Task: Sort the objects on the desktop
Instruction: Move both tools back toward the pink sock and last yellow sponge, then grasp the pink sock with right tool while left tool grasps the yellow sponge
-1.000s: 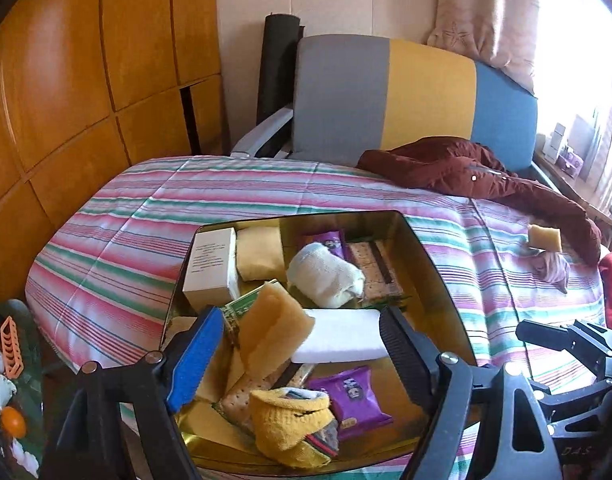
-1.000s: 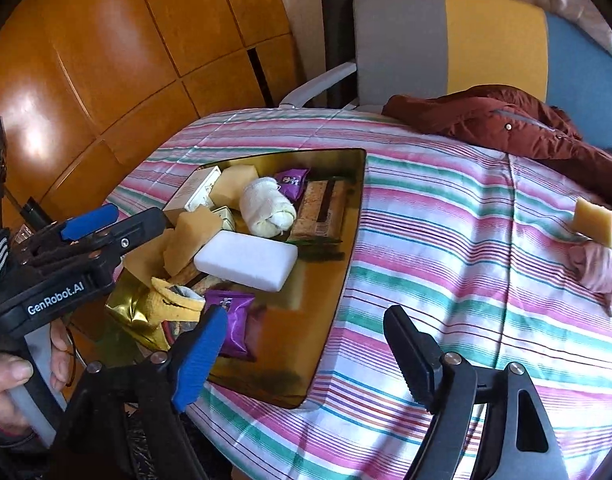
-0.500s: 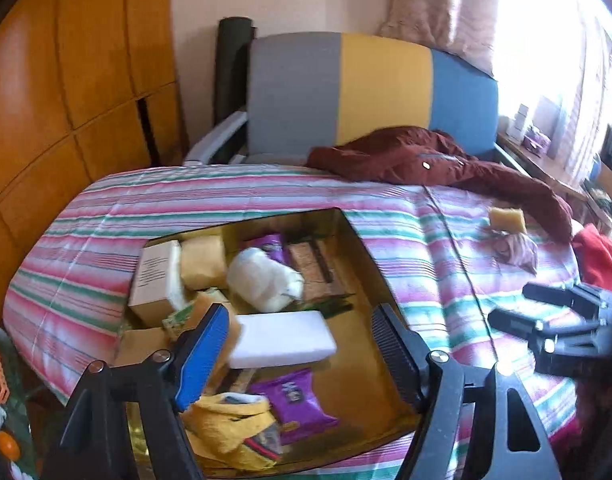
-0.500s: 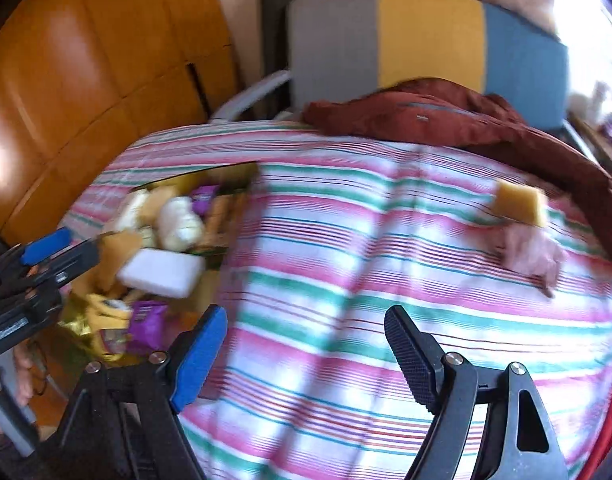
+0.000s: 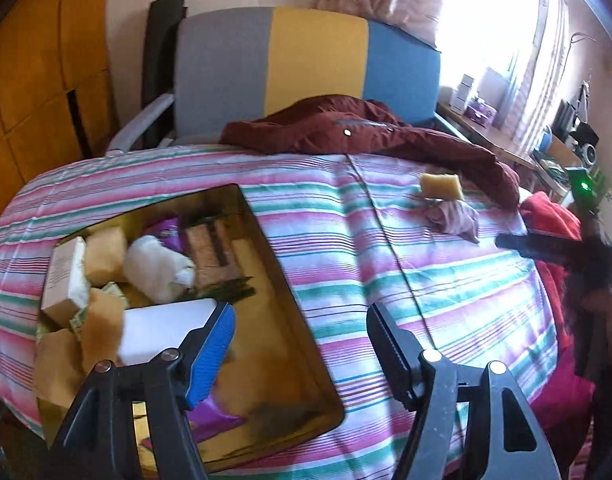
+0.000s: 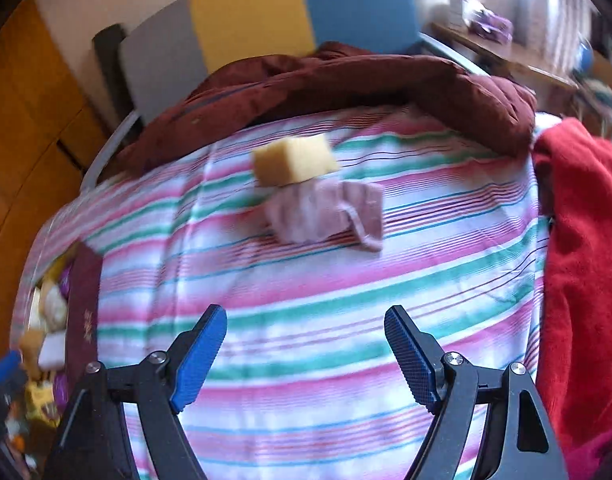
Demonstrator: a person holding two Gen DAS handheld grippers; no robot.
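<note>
Yellow sponge [image 6: 294,160] on pink cloth [image 6: 326,216], well ahead of right fingers [image 6: 202,356] (apart, empty), left fingers [image 5: 210,356] apart

A surface covered by a striped cloth [image 5: 386,248] is seen. A gold tray [image 5: 294,320] is set near its left edge, a yellow sponge [image 6: 294,160] touching a pink rag [image 6: 326,212] toward the far right, and a maroon jacket [image 5: 366,136] along the far edge.

On the striped counter cloth: one yellow sponge block [image 6: 293,159], one crumpled pink cloth [image 6: 326,216], one maroon jacket [image 5: 366,136]. In the gold metal tray [image 5: 290,288]: one white foam block [image 5: 166,324], one white rolled cloth [image 5: 158,266], one white carton [image 5: 64,276]; blur prevents counting the rest.
</note>
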